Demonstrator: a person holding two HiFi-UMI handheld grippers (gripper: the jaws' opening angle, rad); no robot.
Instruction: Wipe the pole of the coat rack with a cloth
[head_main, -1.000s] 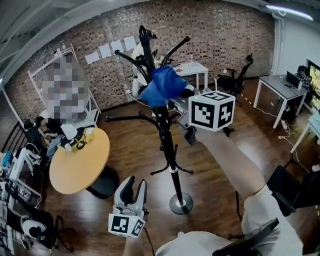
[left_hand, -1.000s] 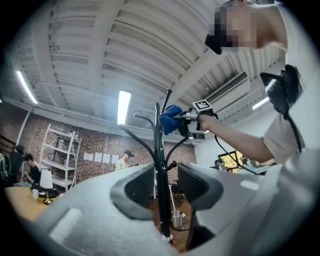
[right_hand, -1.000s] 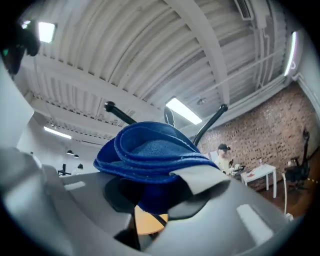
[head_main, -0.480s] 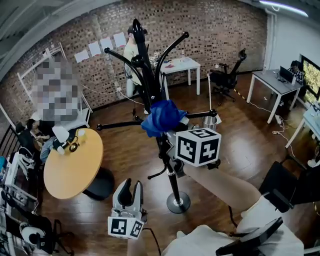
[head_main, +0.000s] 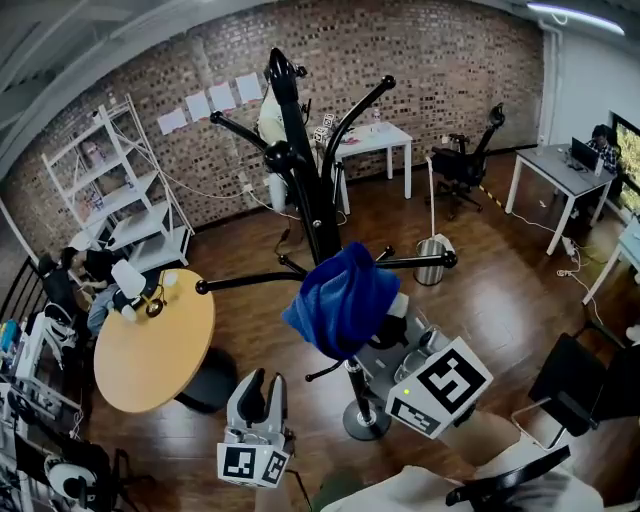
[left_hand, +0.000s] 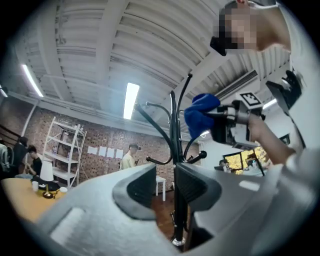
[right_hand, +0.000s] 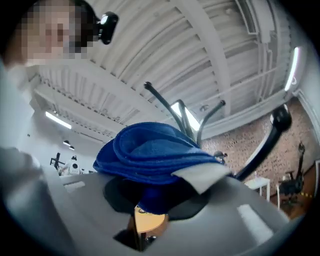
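Observation:
The black coat rack stands in the middle of the room, its pole (head_main: 310, 205) running down to a round base (head_main: 364, 420) on the wood floor. A blue cloth (head_main: 342, 297) is bunched against the pole just below the lower side arms. My right gripper (head_main: 388, 322) is shut on it, marker cube (head_main: 440, 388) toward me. In the right gripper view the cloth (right_hand: 155, 155) fills the jaws of the right gripper (right_hand: 160, 195). My left gripper (head_main: 260, 385) hangs low and left of the base, jaws nearly together, nothing in them. In its view the left gripper (left_hand: 165, 185) frames the pole (left_hand: 176, 150).
A round wooden table (head_main: 150, 340) stands left of the rack, people sitting beyond it. White shelving (head_main: 130, 190) lines the brick wall. A white table (head_main: 375, 140), a metal bin (head_main: 430, 265), office chairs (head_main: 465, 160) and a desk (head_main: 565, 165) lie behind and right.
My right gripper has slid the blue cloth down the pole, from the upper hooks to below the lower arms. The left gripper has stayed put.

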